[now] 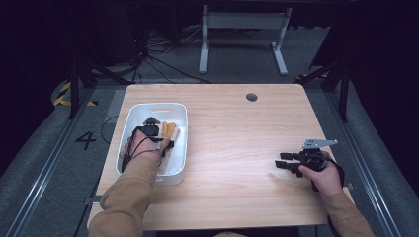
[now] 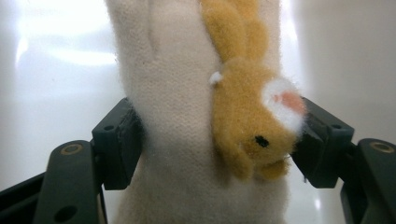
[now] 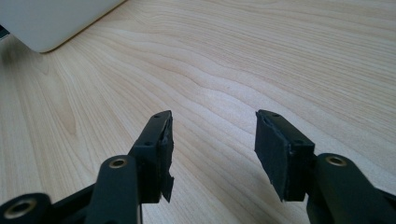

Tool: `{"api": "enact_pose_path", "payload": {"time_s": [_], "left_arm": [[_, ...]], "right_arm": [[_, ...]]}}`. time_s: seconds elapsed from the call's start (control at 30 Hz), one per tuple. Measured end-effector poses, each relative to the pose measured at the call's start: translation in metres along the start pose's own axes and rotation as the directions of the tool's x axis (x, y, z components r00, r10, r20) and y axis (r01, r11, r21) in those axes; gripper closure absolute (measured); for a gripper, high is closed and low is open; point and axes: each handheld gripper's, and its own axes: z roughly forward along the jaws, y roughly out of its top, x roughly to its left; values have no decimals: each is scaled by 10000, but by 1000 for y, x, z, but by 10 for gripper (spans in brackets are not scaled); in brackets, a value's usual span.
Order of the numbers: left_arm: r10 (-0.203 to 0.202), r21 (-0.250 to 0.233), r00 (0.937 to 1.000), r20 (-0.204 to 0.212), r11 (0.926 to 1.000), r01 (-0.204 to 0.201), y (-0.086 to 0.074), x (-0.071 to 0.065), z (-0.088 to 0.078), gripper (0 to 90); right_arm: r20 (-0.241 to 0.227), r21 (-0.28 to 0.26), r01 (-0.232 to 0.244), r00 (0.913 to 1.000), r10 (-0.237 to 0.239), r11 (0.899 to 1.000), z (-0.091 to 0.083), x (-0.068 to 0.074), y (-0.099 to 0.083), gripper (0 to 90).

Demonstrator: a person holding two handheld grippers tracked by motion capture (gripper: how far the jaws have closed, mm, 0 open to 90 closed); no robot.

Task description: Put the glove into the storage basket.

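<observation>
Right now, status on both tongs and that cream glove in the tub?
Left tongs around cream glove inside white tub; contact unclear. Right tongs open, empty, over bare table. Nothing in the way.

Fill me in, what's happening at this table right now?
A person works two handheld grippers at a wooden table. The left gripper is down inside the white bin, its jaws on either side of a cream knitted glove with a small tan plush animal on it; the pads look to be touching both sides, so whether it is gripped or let go is unclear. The right gripper idles open over bare tabletop on the other side, holding nothing.
</observation>
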Motion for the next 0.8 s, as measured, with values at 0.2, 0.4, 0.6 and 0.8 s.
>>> {"api": "enact_pose_path", "payload": {"time_s": [0.2,0.4,0.6,0.8], "left_arm": [[350,135,9994,-81,9993,-349,3,1,-7,256],[577,320,9981,-204,9979,-570,6,1,-16,261],[590,582,9982,-79,9966,-584,7,5,-22,272],[840,703,9964,-72,9940,-833,9,4,-34,267]], "right_arm": [[-9,-31,11,10000,-11,10000,0,0,0,465],[-34,-32,-12,10000,11,10000,1,0,0,465],[-123,-15,44,9999,-44,10000,3,0,1,463],[-231,5,40,9997,-39,10000,7,0,2,463]]}}
